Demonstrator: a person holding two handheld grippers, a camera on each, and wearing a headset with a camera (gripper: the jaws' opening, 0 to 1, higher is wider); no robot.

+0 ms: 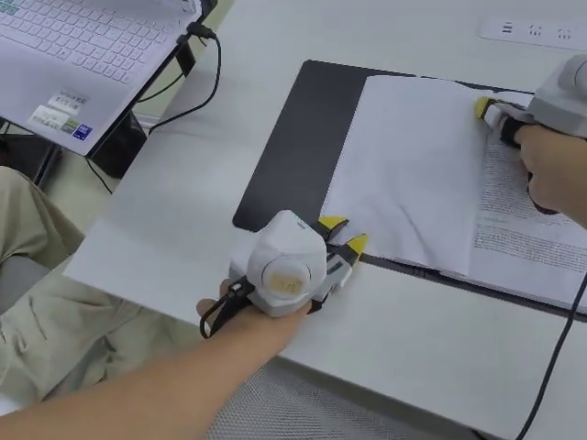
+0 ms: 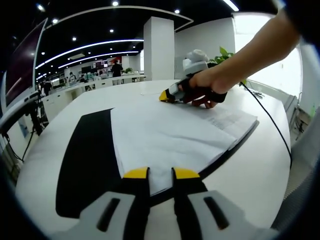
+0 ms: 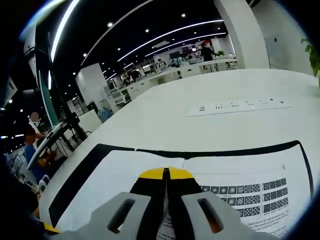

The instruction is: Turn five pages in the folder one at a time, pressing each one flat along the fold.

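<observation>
The folder (image 1: 292,137) lies open on the white table, its black inner cover bare at the left. A blank turned page (image 1: 413,170) lies over the left half, and a printed page (image 1: 525,225) shows on the right. My left gripper (image 1: 344,233) rests at the near corner of the blank page (image 2: 165,135); its yellow tips stand a little apart, astride that corner, gripper (image 2: 161,173) open. My right gripper (image 1: 483,107) is shut, its tips (image 3: 166,173) down on the fold at the far edge between the blank page (image 3: 120,175) and the printed page (image 3: 245,185).
A white laptop (image 1: 83,55) stands at the far left, with a black cable (image 1: 215,78) trailing beside it. A white power strip (image 1: 537,32) lies beyond the folder. The table's near edge (image 1: 394,390) runs just behind my left hand.
</observation>
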